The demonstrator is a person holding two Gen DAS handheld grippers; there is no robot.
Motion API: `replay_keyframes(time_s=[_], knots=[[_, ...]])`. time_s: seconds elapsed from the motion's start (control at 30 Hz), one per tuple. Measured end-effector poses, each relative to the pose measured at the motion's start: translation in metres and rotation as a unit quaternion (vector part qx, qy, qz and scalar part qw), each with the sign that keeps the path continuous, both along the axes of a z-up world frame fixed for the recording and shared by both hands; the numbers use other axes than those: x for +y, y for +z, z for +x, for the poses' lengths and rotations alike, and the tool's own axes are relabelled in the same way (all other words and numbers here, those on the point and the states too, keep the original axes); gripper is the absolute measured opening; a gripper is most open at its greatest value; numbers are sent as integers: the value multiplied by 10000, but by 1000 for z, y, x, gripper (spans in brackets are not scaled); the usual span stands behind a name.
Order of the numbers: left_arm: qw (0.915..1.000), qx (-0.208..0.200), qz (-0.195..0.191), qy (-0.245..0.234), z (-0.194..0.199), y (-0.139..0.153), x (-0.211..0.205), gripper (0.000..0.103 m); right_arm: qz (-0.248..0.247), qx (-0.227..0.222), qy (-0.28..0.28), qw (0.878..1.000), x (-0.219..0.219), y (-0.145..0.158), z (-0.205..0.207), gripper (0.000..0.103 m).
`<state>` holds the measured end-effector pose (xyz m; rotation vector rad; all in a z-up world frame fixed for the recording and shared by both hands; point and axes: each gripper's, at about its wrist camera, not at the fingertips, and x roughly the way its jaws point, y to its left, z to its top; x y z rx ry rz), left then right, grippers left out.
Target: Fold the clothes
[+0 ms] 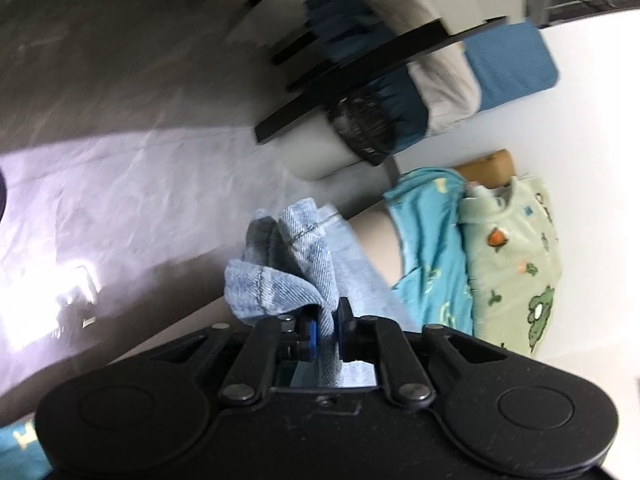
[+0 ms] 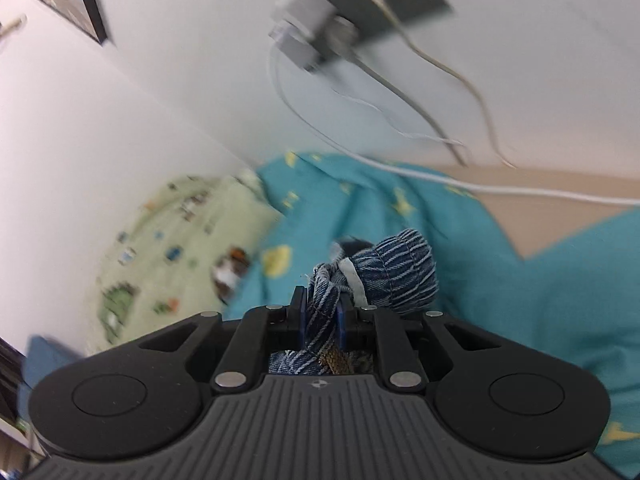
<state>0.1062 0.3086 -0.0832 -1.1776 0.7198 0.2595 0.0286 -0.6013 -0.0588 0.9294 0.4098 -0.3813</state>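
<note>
Teal blanket (image 2: pixel 520 288) covers bed (white wall (image 2: pixel 160 60) behind).

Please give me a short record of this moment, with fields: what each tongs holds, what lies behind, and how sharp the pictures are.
left tongs: shut on pale denim
right tongs: shut on striped dark denim
same garment in both: cannot tell
behind: teal cloth, green printed cloth
on wall: dark plate with plugs, white cable
sharpness: background blurred in both views
</note>
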Motion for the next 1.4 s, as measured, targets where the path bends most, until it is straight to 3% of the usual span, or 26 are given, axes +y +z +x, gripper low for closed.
replay_keyframes(time_s=[0.13, 0.2, 0.23, 0.27, 0.33, 0.4, 0.47, 0.6, 0.73, 0.87, 1.03, 1.23, 1.4], knots=[[9997, 204, 114, -115, 0, 2, 5, 12, 96, 299, -69, 9995, 2, -17, -10, 20], [9992, 321, 159, -168, -6, 5, 7, 27, 186, 667, -69, 9976, 2, -21, -9, 25], [9991, 360, 145, -177, -11, 6, 8, 34, 256, 828, -77, 9962, 1, -21, -9, 32], [9990, 396, 130, -185, -16, 7, 8, 45, 277, 926, -127, 9952, 3, -17, -11, 50], [9994, 300, 64, -162, -25, 11, 11, 47, 254, 1076, -264, 9935, 7, -6, -19, 66], [9997, 158, 11, -190, -31, 16, 13, 49, 26, 1176, -358, 9924, 18, 11, -25, 65], [9997, 67, -48, -226, -34, 20, 13, 51, -500, 1407, -393, 9880, 39, 29, -27, 66], [9994, -114, -166, -296, -39, 28, 14, 54, -1134, 1254, 197, 9854, 91, 59, -21, 66], [9994, -16, -166, -309, -32, 23, 13, 54, -1051, 814, 786, 9880, 143, 75, -12, 66], [9994, 92, -143, -300, -21, 12, 12, 53, -963, 566, 1315, 9850, 197, 69, 6, 66], [9986, 433, -138, -261, -8, -9, 11, 53, -1076, 822, 1955, 9713, 245, 36, 29, 66], [9962, 782, -312, -207, 3, -40, 6, 53, -1080, 1014, 2102, 9664, 246, 21, 34, 66], [9948, 972, -312, -69, 5, -48, 12, 53, -869, 1117, 2074, 9680, 244, 9, 32, 66]])
